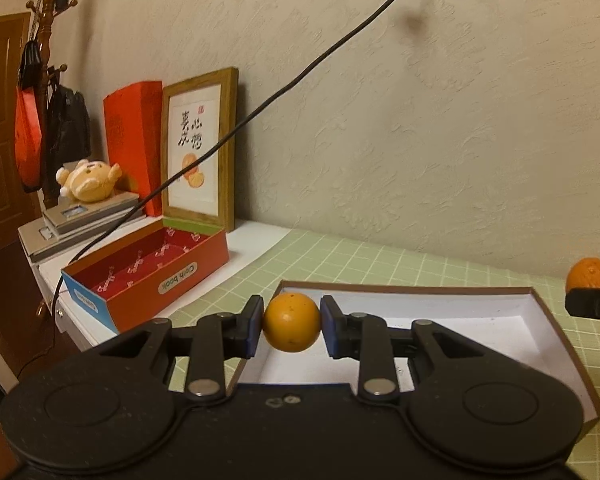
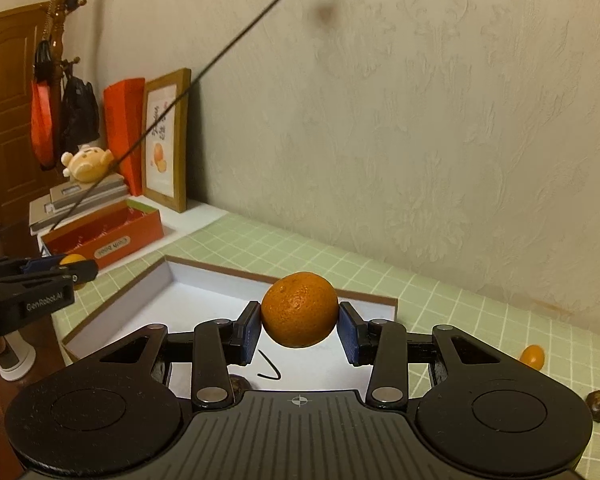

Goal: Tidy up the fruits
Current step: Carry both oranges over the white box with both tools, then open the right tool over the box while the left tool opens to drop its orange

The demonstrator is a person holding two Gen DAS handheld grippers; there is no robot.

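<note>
coat rack (image 1: pixel 40 80): far upper left of the left wrist view, next to a brown door, with a red bag and some dark stuff hanging off it.

plush toy (image 1: pixel 88 180): little cream-coloured guy lying on a stack of grey flat boxes, left side, lol.

red box (image 1: pixel 148 276): open and sitting on the white surface at the left; the label on its side reads "Cloth book". A tall red carton stands behind it.

framed picture (image 1: pixel 198 148): leaning on the wall just right of the red carton, calligraphy plus a painted orange.

black cable (image 1: pixel 260 108): runs diagonally from the upper right down to the left, crossing in front of the frame.

left gripper (image 1: pixel 292 322): blue pads clamped on a small smooth orange fruit (image 1: pixel 292 322), held up in the lower middle of its own view, over the near-left edge of the tray.

white tray (image 1: pixel 480 320): shallow, brown-rimmed, sitting on the green checked mat (image 1: pixel 380 260). There's a black squiggle on its floor in the right wrist view.

right gripper (image 2: pixel 299 322): pads pinching a bigger, bumpy mandarin (image 2: pixel 299 310) from both sides, held above the tray in the centre of its view.

loose bits: a small orange fruit (image 2: pixel 532 356) lies on the mat at the right edge of the right wrist view, with a dark brownish thing (image 2: pixel 599 400) below it; can't tell what that one is.
</note>
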